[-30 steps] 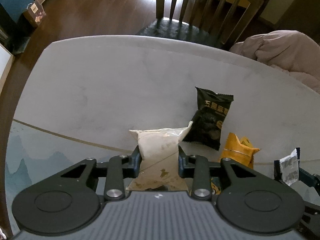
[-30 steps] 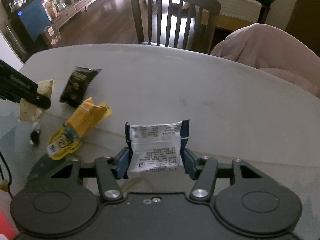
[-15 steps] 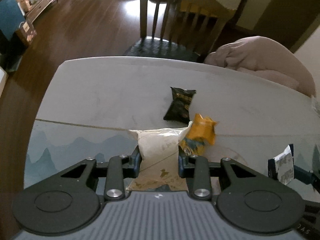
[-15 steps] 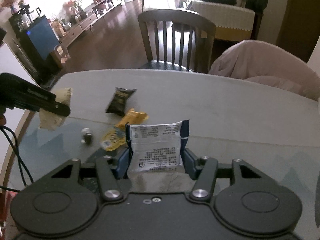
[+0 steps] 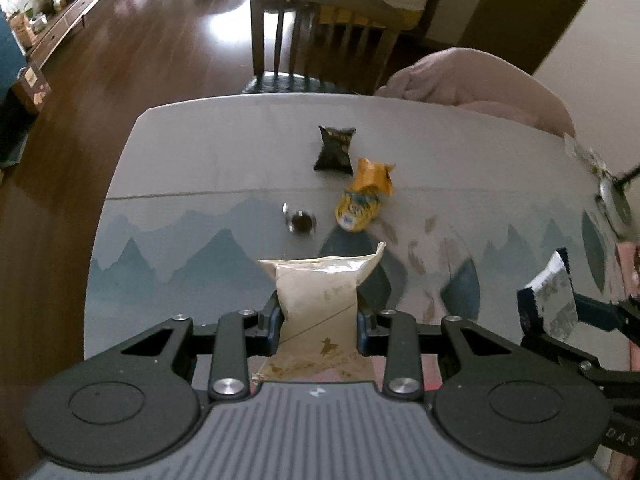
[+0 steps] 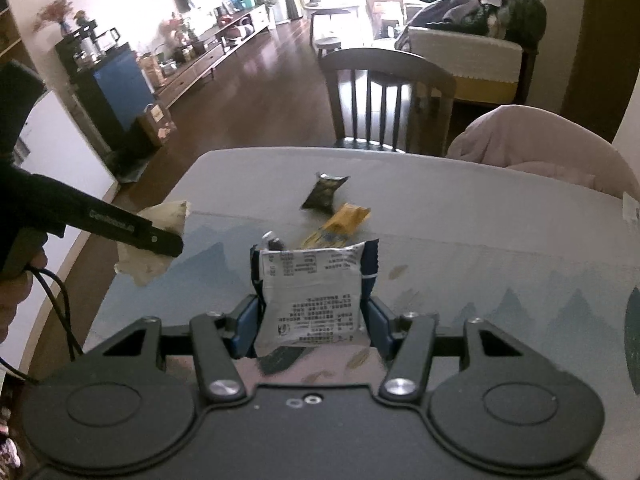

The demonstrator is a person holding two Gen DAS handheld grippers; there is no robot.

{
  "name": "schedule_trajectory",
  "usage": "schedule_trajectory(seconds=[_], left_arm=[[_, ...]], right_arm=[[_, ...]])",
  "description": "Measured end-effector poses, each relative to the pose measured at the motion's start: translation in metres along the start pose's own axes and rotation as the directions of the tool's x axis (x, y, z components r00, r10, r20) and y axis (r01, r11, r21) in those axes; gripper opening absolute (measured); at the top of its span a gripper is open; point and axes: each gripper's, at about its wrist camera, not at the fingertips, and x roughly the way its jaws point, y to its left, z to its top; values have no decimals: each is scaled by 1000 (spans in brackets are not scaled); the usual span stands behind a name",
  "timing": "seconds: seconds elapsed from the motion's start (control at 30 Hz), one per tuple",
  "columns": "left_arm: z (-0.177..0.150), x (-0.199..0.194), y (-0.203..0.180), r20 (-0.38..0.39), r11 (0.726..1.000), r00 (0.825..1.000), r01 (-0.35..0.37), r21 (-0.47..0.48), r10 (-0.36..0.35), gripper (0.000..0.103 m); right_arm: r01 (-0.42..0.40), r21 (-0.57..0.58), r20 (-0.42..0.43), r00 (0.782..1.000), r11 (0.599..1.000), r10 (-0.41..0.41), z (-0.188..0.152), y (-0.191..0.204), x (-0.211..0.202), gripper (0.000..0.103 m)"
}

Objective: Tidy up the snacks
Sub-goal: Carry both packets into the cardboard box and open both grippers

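The cream packet (image 5: 318, 300) sits pinched across its middle between the pads of the left gripper (image 5: 318, 316), its long axis running straight out along the fingers, with the sealed top edge flaring past the fingertips and the printed tail tucked back toward the body. The white-and-blue packet (image 6: 314, 294) is nipped the same way by the right gripper (image 6: 314, 320), squarer in shape and standing up out of the jaws with its small-print face toward the camera. Both packets hang clear of the table (image 5: 200, 160), not touching it.

Ahead of and below both grippers, three snacks lie loose: a small dark round sweet (image 5: 300, 220) nearest, the orange packet (image 5: 362, 196) just beyond it and to the right, and the black packet (image 5: 334, 148) farthest out, its corner close to the orange one (whether they touch, I cannot tell). Seen from the left gripper, the right one stands off to its right at about the same height.

No tray, box or basket shows in either view, so where these two packets belong cannot be read here. My judgement is that the carry ends somewhere outside the views, since the loose pile lies forward of both grippers, about equally reachable by either once its load is set down.
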Motion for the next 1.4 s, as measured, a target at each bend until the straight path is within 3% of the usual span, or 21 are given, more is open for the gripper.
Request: schedule_trajectory(seconds=[0.4, 0.8, 1.17, 1.4], left_arm=[[-80, -20, 10, -34, 998, 999, 14, 66, -12, 34], [-153, 12, 4, -143, 991, 989, 46, 122, -28, 34], [-177, 52, 3, -237, 991, 971, 33, 128, -2, 34], [-186, 70, 2, -274, 990, 962, 26, 139, 13, 34]], right_arm=[[-16, -20, -29, 999, 1000, 16, -49, 46, -15, 56], [-13, -51, -102, 995, 999, 8, -113, 80, 8, 56], [1, -66, -247, 969, 998, -18, -158, 88, 50, 56], [11, -74, -282, 959, 997, -32, -170, 91, 62, 56]])
